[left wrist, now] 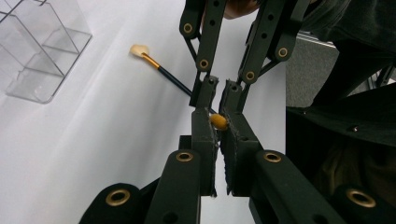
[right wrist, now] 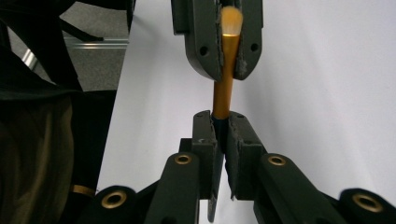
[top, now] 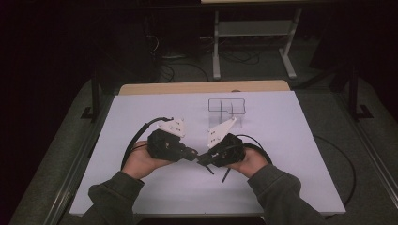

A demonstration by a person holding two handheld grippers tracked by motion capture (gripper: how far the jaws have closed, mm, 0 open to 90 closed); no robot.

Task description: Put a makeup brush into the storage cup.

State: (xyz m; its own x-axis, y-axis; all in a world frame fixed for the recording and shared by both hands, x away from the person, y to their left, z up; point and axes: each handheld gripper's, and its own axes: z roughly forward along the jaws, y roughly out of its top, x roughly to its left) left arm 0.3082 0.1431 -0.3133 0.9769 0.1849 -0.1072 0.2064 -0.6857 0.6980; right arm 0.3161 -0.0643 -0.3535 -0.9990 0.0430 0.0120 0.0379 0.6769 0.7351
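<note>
My two grippers meet tip to tip over the middle of the white table (top: 141,187). My left gripper (top: 193,153) (left wrist: 218,125) is shut on the orange bristle end of a small brush (right wrist: 223,88) with a gold ferrule. My right gripper (top: 202,159) (right wrist: 223,123) is shut on the same brush where the ferrule joins its dark handle. In the right gripper view the left gripper (right wrist: 229,56) sits straight ahead, with the bristle tip between its pads. A second brush (left wrist: 161,71) with a pale head lies on the table beyond the jaws.
A clear plastic organizer (top: 227,108) (left wrist: 37,51) with several compartments stands at the back of the table, right of centre. A person's sleeves come in from the front edge. Black cables trail from both grippers. Dark floor surrounds the table.
</note>
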